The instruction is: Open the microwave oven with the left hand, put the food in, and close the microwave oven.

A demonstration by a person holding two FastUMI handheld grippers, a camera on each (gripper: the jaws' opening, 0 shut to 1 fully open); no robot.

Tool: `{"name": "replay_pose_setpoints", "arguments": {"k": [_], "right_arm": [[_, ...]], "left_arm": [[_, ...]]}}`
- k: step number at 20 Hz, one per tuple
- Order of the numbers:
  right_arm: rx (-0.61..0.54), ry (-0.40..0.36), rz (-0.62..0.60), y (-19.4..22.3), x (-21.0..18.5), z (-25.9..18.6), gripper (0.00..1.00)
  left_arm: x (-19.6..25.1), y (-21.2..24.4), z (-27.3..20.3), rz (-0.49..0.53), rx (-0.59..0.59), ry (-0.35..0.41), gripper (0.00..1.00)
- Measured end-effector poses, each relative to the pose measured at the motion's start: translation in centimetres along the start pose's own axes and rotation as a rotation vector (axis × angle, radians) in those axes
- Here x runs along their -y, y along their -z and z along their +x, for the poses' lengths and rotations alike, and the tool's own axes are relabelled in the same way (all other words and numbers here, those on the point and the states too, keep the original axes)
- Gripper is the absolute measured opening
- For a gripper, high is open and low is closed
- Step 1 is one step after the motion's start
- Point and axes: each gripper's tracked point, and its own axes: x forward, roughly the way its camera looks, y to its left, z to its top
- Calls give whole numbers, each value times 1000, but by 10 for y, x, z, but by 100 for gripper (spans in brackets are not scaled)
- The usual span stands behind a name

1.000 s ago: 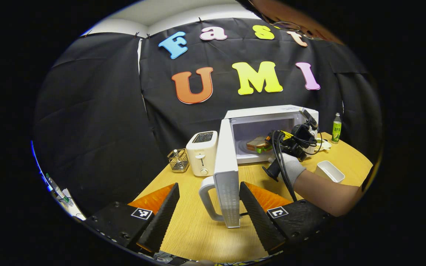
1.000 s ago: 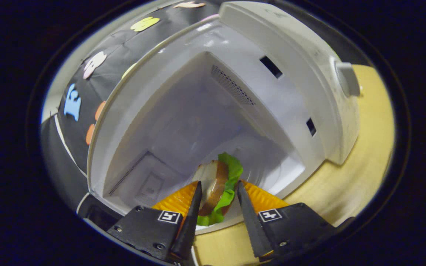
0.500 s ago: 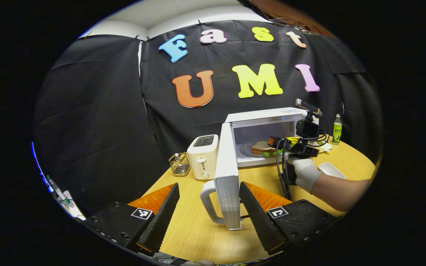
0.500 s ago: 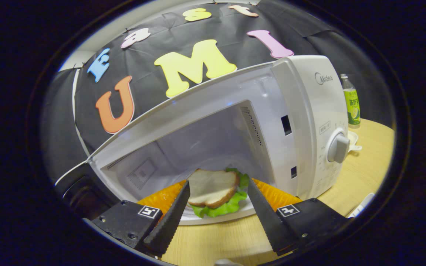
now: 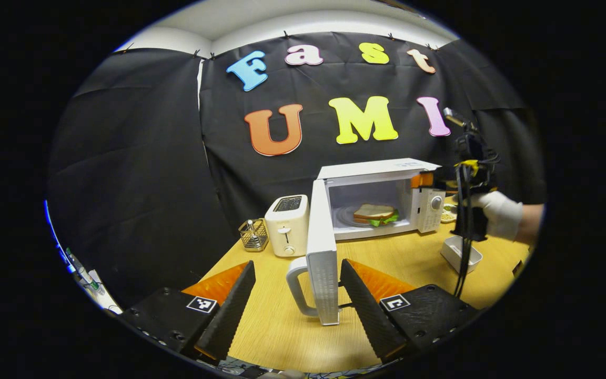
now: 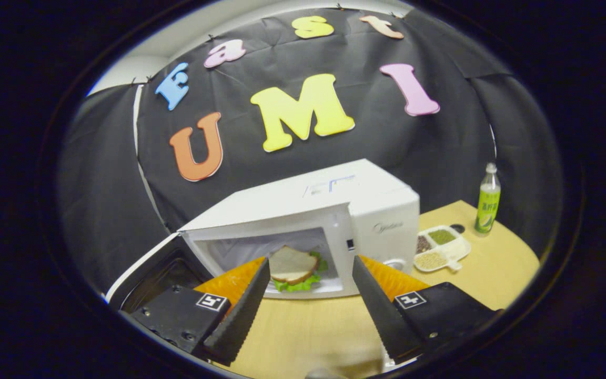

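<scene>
The sandwich (image 5: pixel 375 213), white bread over green lettuce, lies flat inside the microwave (image 5: pixel 382 197), door (image 5: pixel 322 268) swung wide. Both the left gripper (image 5: pixel 296 300) and right gripper (image 6: pixel 308 300) have fingers spread, empty.

No legible txt on microwave (image 6: pixel 382 210).

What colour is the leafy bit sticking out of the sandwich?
Green lettuce, peeking from under the bread; it shows best in the right gripper view.

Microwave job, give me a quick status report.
Left gripper open, the microwave door edge between its fingers. Right gripper open, holding nothing. Sandwich inside the microwave, door wide open. Nothing seen blocking its swing.
</scene>
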Motion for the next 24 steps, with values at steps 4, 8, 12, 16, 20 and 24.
{"name": "replay_pose_setpoints", "arguments": {"k": [4,8,12,16,20,24], "right_arm": [[48,-16,-101,-62,21,-72,100],[96,14,-184,-103,52,-139,100],[122,68,-191,-119,88,-190,100],[108,137,-148,-113,126,-219,100],[101,182,-143,-111,150,-235,100],[94,196,-126,-114,157,-239,92]], "left_arm": [[-2,-23,-4,11,37,-2,97],[6,-58,0,-3,75,22,96],[20,-100,4,7,129,69,96],[35,-128,10,21,181,115,88],[45,-137,17,11,196,169,66],[13,-132,29,19,200,72,11]]}}
